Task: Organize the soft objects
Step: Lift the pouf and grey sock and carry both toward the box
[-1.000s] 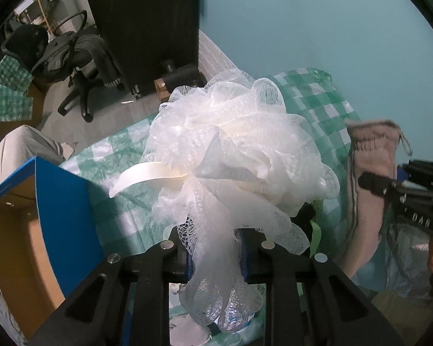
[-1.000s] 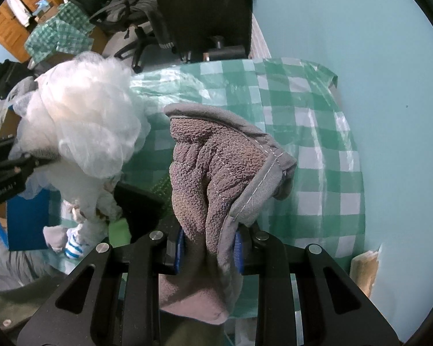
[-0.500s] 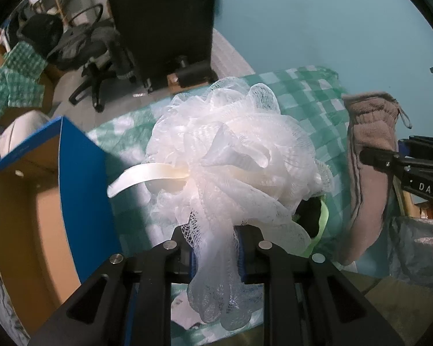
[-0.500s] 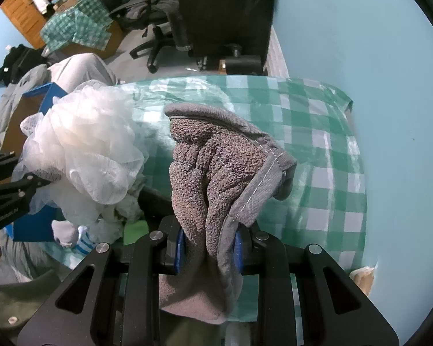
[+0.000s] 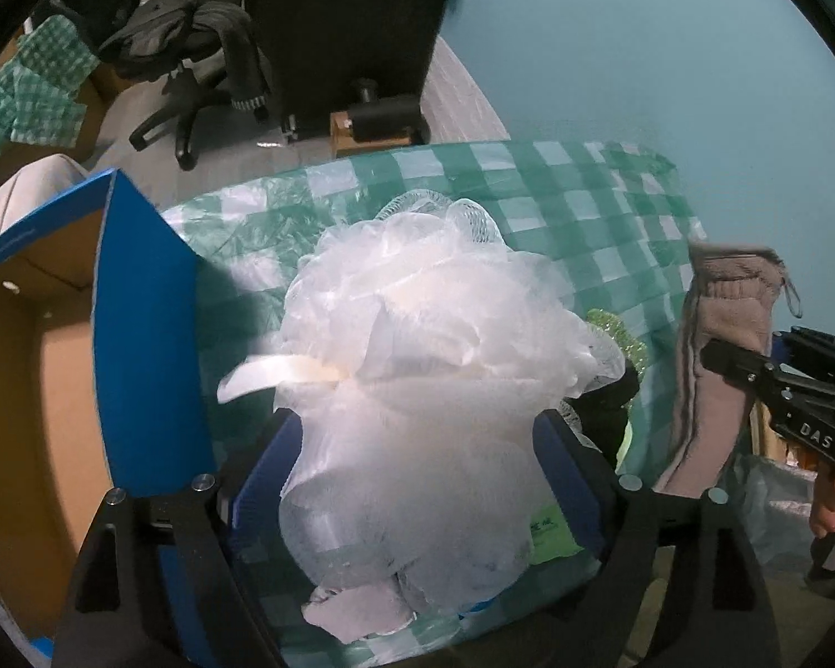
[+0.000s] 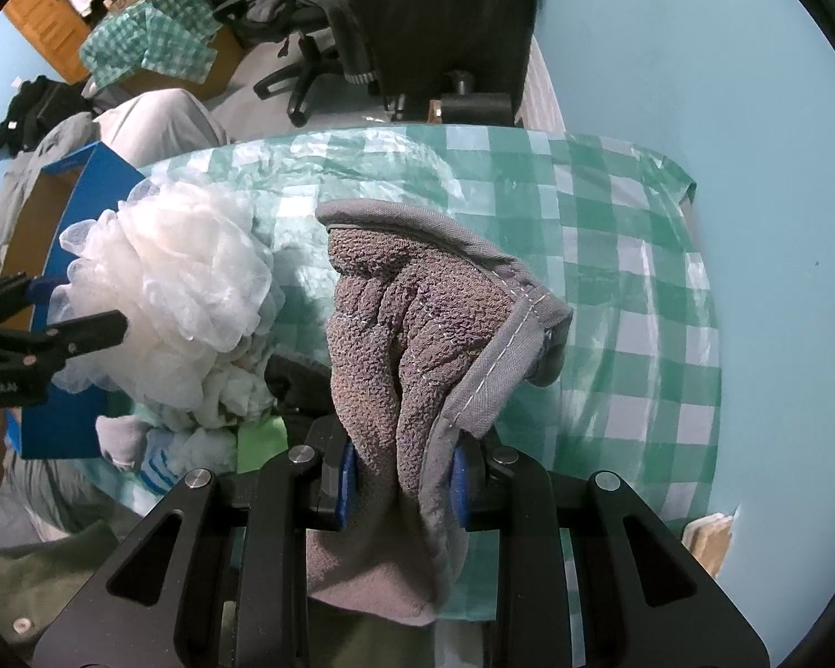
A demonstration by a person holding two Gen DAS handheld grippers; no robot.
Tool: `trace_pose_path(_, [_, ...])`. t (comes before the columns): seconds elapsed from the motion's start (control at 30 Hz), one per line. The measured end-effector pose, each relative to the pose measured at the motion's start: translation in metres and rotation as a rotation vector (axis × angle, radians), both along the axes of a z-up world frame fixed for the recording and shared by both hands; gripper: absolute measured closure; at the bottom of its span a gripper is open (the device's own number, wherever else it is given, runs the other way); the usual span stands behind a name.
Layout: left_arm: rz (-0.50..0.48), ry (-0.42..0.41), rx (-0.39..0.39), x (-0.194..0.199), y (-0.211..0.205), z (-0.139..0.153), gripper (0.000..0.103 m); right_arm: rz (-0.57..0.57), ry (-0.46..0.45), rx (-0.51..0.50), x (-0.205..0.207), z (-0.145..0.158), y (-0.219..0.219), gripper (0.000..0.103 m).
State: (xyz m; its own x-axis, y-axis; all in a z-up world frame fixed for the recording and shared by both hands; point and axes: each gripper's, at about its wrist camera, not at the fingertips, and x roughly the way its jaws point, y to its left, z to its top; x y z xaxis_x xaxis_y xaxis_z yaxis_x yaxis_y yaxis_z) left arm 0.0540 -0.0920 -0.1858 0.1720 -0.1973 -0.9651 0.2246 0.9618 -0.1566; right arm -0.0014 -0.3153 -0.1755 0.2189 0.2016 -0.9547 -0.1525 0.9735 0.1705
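A white mesh bath puff [image 5: 434, 367] sits between the spread fingers of my left gripper [image 5: 417, 445], which is open. The puff also shows at the left of the right wrist view [image 6: 178, 284], over a pile of soft items at the table's near edge. My right gripper [image 6: 403, 473] is shut on a grey-brown cloth [image 6: 417, 345] and holds it above the green checked tablecloth [image 6: 612, 256]. The cloth and right gripper show at the right of the left wrist view [image 5: 718, 345].
A blue cardboard box [image 5: 145, 334] with a brown inside stands open at the left of the table. Socks and a green item [image 6: 256, 440] lie under the puff. An office chair [image 5: 195, 50] and a dark cabinet [image 5: 350, 22] stand beyond the table.
My left gripper has opened wide and the puff has dropped lower between its fingers. Both views have shifted back from the table. The right gripper keeps its hold on the cloth.
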Motion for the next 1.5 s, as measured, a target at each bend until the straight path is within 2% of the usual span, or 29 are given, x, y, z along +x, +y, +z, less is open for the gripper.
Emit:
trace_pose_path(0.23, [-0.059, 0.049, 0.087, 0.017, -0.018, -0.021, 0.012, -0.011, 0.002, 0.011, 0.003, -0.003, -0.004, 0.079])
trace_pose_path(0.53, [-0.124, 0.096, 0.168, 0.032, -0.036, -0.051, 0.001, -0.018, 0.012, 0.01, 0.005, -0.006, -0.005, 0.079])
trace_pose_path(0.67, [-0.132, 0.114, 0.18, 0.036, -0.036, -0.061, 0.001, -0.022, 0.018, 0.009, 0.006, -0.007, -0.006, 0.079])
trace_pose_path(0.8, [-0.107, 0.134, 0.154, 0.04, -0.031, -0.07, 0.001, -0.027, 0.026, 0.005, 0.008, -0.01, -0.007, 0.079])
trace_pose_path(0.83, [-0.101, 0.134, 0.146, 0.041, -0.03, -0.07, 0.003, -0.028, 0.027, 0.004, 0.009, -0.01, -0.007, 0.079])
trace_pose_path(0.9, [-0.098, 0.128, 0.137, 0.039, -0.029, -0.067, 0.021, -0.028, 0.028, 0.004, 0.009, -0.01, -0.006, 0.079])
trace_pose_path(1.0, [-0.125, 0.088, 0.145, 0.033, -0.031, -0.058, 0.04, -0.025, 0.027, 0.003, 0.01, -0.011, -0.006, 0.079])
trace_pose_path(1.07, [-0.143, 0.063, 0.151, 0.028, -0.032, -0.053, 0.045, -0.025, 0.026, 0.003, 0.01, -0.011, -0.004, 0.079])
trace_pose_path(1.2, [-0.161, 0.023, 0.166, 0.022, -0.035, -0.041, 0.048, -0.019, 0.017, 0.002, 0.01, -0.01, -0.001, 0.079])
trace_pose_path(1.5, [-0.134, -0.087, 0.124, 0.005, -0.026, 0.012, 0.049, 0.023, -0.024, -0.018, 0.013, 0.008, 0.012, 0.079])
